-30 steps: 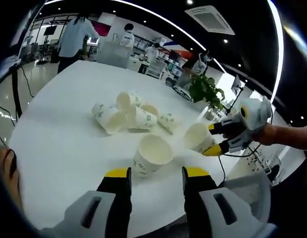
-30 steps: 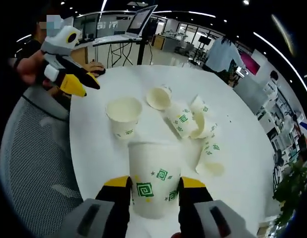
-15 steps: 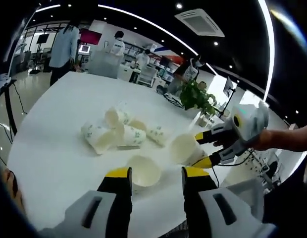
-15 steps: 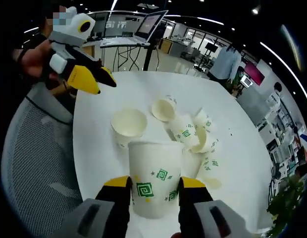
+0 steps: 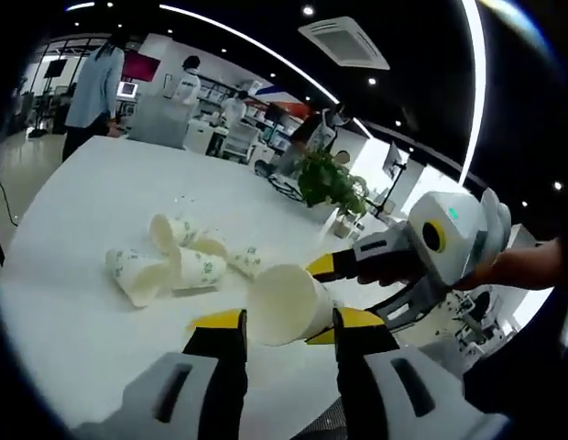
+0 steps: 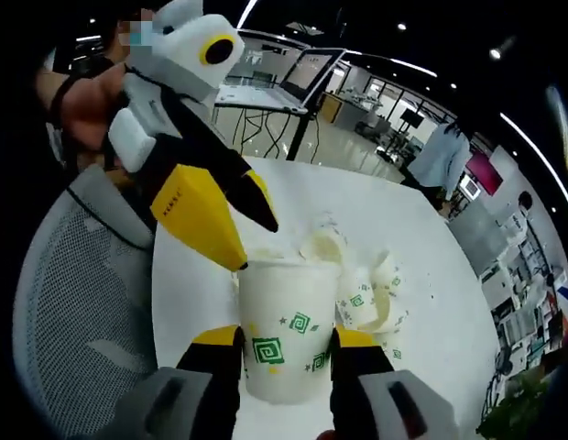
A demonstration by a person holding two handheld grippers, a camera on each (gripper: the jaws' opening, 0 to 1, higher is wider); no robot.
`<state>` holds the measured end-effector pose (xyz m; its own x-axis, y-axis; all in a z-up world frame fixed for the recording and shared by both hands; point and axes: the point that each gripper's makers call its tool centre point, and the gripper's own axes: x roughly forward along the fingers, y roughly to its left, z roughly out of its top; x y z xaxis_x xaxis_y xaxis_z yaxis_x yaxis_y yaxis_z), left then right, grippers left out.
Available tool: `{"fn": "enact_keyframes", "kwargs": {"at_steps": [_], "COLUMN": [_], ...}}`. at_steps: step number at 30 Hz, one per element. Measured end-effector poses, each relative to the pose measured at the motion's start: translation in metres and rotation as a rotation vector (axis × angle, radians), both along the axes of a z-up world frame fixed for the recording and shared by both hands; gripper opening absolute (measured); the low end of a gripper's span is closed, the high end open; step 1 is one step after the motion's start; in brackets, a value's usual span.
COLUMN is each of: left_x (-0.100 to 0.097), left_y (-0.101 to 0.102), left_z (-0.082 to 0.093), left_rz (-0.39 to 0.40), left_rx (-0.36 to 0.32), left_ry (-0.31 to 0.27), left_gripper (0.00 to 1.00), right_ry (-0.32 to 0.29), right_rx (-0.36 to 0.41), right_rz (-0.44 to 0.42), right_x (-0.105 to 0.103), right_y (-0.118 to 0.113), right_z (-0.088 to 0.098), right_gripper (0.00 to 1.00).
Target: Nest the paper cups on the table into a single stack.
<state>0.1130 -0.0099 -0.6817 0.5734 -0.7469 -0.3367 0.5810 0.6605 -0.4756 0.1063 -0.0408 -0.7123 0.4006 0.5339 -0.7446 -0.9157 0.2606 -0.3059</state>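
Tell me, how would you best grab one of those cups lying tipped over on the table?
Probably by the side wall near the open rim. The tipped cups lie on their sides on the table, so come from above with the jaws straddling the wall; the left gripper is open.

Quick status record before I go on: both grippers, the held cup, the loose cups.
right gripper: shut on held paper cup, upright in its own view
left gripper: open, jaws just short of that cup's mouth
loose cups: several lying tipped in a cluster on the white table
stacking: not yet done
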Motion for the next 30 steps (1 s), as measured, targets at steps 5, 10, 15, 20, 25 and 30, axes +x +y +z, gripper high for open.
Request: {"fn": "enact_keyframes", "kwargs": {"at_steps": [5,10,15,20,25,30], "left_x": [0.001,-0.013,-0.019,-0.02,-0.018,-0.016], "left_y": [0.004,0.007,0.011,0.019,0.021,0.021], "left_z": [-0.002,0.002,0.009,0.013,0.022,0.026], "left_rz": [0.004,0.018,0.022,0.041,0.061,0.071], "left_rx": [-0.012,-0.049,-0.046,0.017,0.021,0.048], "left_ry": [0.013,0.046,0.04,-0.002,-0.014,-0.033], "left_gripper": [0.24,0.12,0.01,0.0,0.0,0.0], "right_ry": [0.0,-0.002,0.001,0.007,0.009,0.018], "right_rx": [0.005,0.025,0.05,0.063,0.086,0.104], "right_rz": [0.062,0.112,0.17,0.195,0.215,0.224], "right_x": [-0.001,-0.004,-0.01,-0.011,-0.01,-0.01], "right_y": [0.02,0.037,0.055,0.065,0.067,0.068], "right_z": [-0.002,0.0,-0.003,0.0,0.009,0.011], "right_gripper": [0.36,0.36,0.36,0.36,0.36,0.35]}}
